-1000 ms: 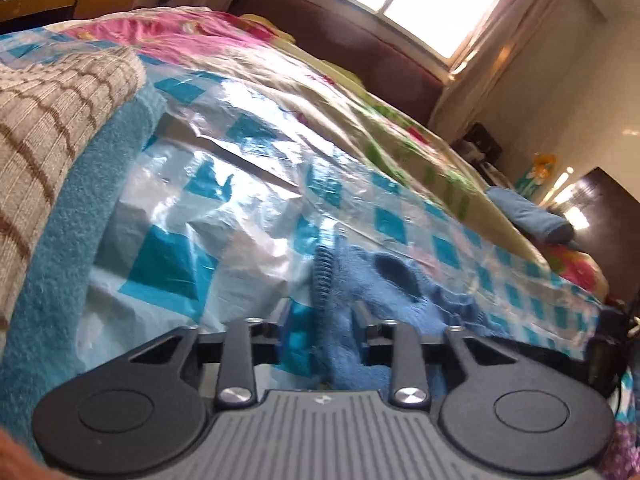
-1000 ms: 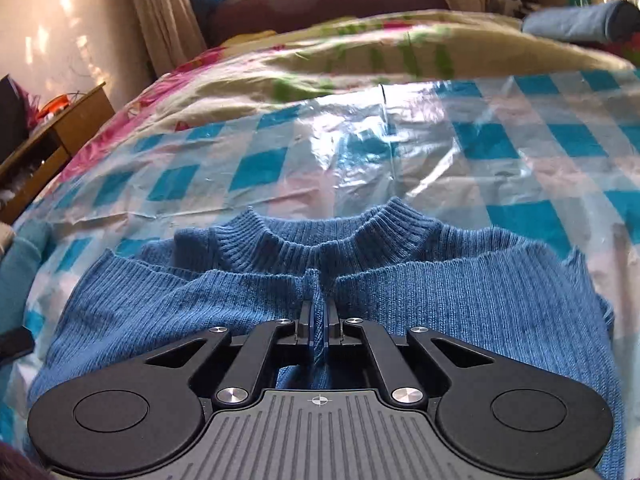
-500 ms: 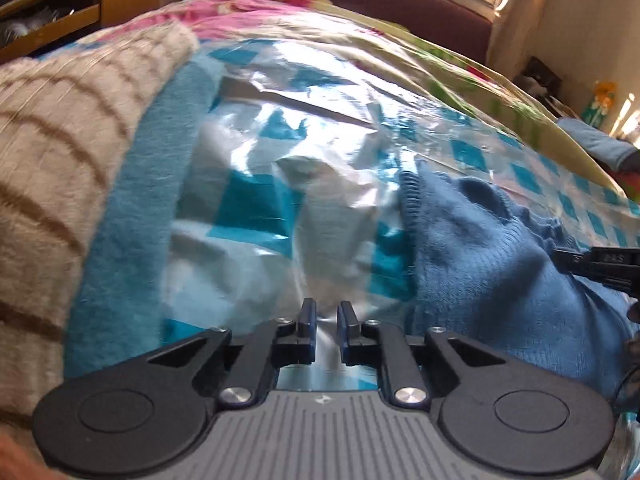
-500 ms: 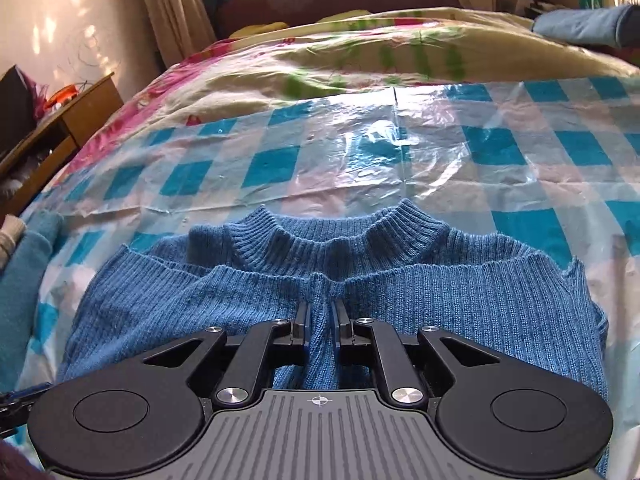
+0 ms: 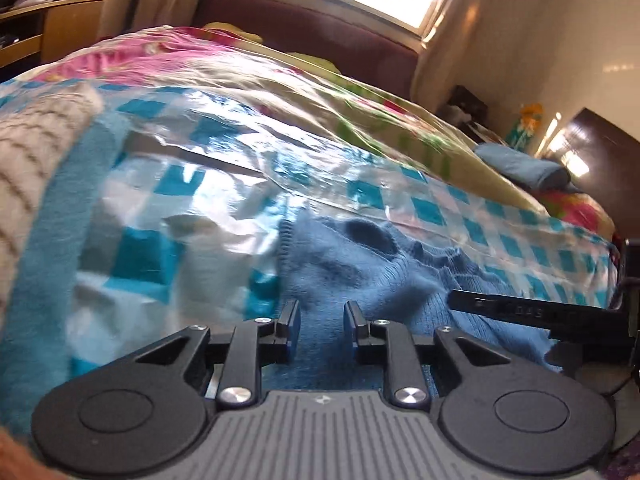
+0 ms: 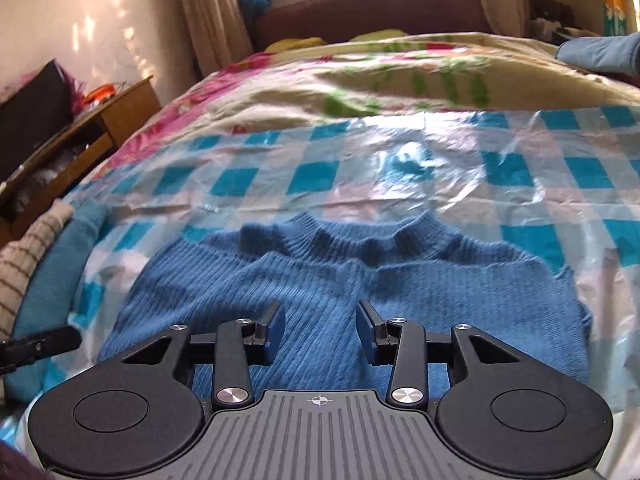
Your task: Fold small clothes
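Note:
A small blue ribbed knit sweater (image 6: 340,280) lies folded on the blue-and-white checked plastic sheet (image 6: 312,176) on the bed, collar away from me. My right gripper (image 6: 320,328) is open and empty just above the sweater's near edge. My left gripper (image 5: 318,326) is open over the sweater's left side, which shows in the left wrist view (image 5: 360,264). The right gripper's finger (image 5: 520,312) reaches in from the right of that view.
A beige striped cloth on a teal towel (image 5: 52,216) lies at the left of the sheet. A floral quilt (image 6: 400,76) covers the far bed. A wooden side table (image 6: 92,128) stands at the left. A rolled blue garment (image 5: 524,168) lies far right.
My right gripper has opened and let go of the sweater fold, then pulled back a little. My left gripper opened wider and moved right over the sweater's edge.

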Demonstrator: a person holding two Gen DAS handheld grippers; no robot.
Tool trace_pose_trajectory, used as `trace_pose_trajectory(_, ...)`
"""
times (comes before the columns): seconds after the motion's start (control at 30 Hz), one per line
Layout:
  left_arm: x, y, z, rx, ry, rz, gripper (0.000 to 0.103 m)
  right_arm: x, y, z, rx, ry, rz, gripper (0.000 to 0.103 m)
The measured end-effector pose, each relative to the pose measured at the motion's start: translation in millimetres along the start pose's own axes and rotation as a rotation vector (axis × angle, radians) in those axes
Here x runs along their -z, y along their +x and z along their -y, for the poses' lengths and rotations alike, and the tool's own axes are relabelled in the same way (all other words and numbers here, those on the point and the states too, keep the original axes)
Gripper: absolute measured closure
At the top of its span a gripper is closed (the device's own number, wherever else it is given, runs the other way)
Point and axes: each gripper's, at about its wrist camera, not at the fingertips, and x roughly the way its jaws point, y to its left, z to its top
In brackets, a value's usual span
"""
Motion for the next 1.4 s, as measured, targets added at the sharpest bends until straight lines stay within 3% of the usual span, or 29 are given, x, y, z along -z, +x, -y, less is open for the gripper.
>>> trace_pose_trajectory(0.1, 4, 27, -5, -0.103, 0.004, -0.089, 0.075, 2, 14, 3, 0.06, -0.011, -0.016, 0.065)
trace_pose_trajectory(0.13, 8, 32, -11, -0.122, -0.012, -0.107, 0.07, 1, 17, 7, 0.076, -0.009, -0.016, 0.066)
trace_pose_trajectory(0.2, 13, 30, -22, -0.093, -0.071, -0.105, 0.068, -2, 19, 16, 0.096, 0.006, -0.02, 0.067)
trace_pose_trajectory(0.33, 17, 13, -26, -0.107, -0.116, -0.077, 0.067, -10, 6, 15, 0.099, 0.027, -0.004, 0.064)
trace_pose_trajectory(0.47, 26, -3, -29, -0.087, -0.183, -0.064, 0.067, -15, -5, -7, 0.022, 0.017, 0.015, 0.064)
trace_pose_trajectory(0.57, 38, -8, -32, -0.036, -0.255, -0.094, 0.065, -16, 3, -28, -0.041, -0.003, -0.02, 0.062)
trace_pose_trajectory(0.7, 45, -5, -26, -0.023, -0.245, -0.119, 0.065, -8, 32, -50, 0.0, -0.067, -0.14, 0.057)
trace_pose_trajectory(0.93, 46, -9, -39, 0.036, -0.333, -0.086, 0.064, -28, 22, -84, -0.005, -0.101, -0.105, 0.055)
trace_pose_trajectory(1.1, 48, -6, -39, 0.052, -0.33, -0.094, 0.057, -41, 54, -122, -0.047, -0.102, -0.186, 0.043)
trace_pose_trajectory(1.27, 50, -7, -39, 0.069, -0.324, -0.098, 0.055, -39, 90, -150, 0.026, -0.149, -0.259, 0.038)
trace_pose_trajectory(1.4, 50, -7, -39, 0.092, -0.322, -0.095, 0.05, -33, 108, -165, 0.116, -0.274, -0.295, 0.035)
